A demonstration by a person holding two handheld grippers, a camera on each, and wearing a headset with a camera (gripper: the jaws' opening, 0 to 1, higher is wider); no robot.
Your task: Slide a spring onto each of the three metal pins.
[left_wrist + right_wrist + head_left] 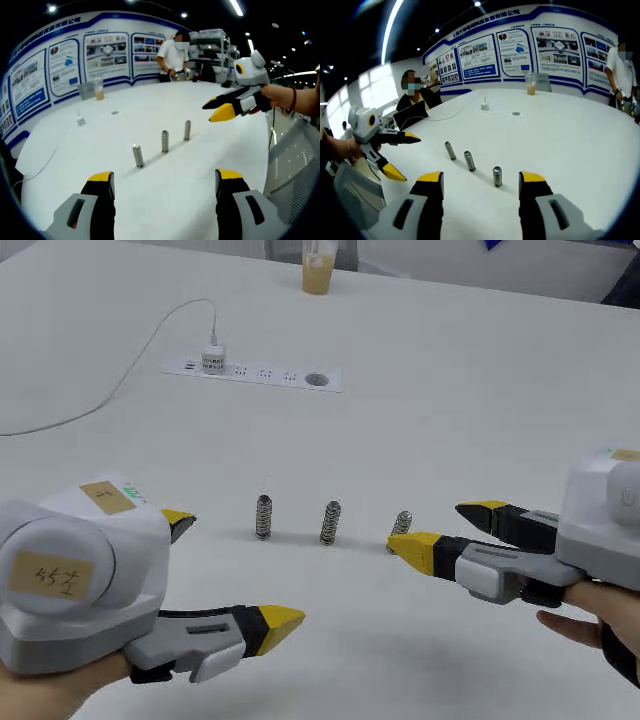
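Three upright pins stand in a row on the white table, each wrapped in a spring: the left one [263,517] [138,155] [450,150], the middle one [330,523] [164,141] [469,160] and the right one [400,527] [187,130] [497,176]. My left gripper [232,571] [163,179] [397,155] is open, low at the left, short of the row. My right gripper [455,524] [481,180] [216,109] is open too, its yellow tips just right of the right pin and apart from it. Nothing sits between either pair of jaws.
A white power strip [255,372] with a plugged charger [212,359] and trailing cable lies further back. A cup of tan drink [319,266] stands at the table's far edge. People are beyond the table [172,57] [412,97].
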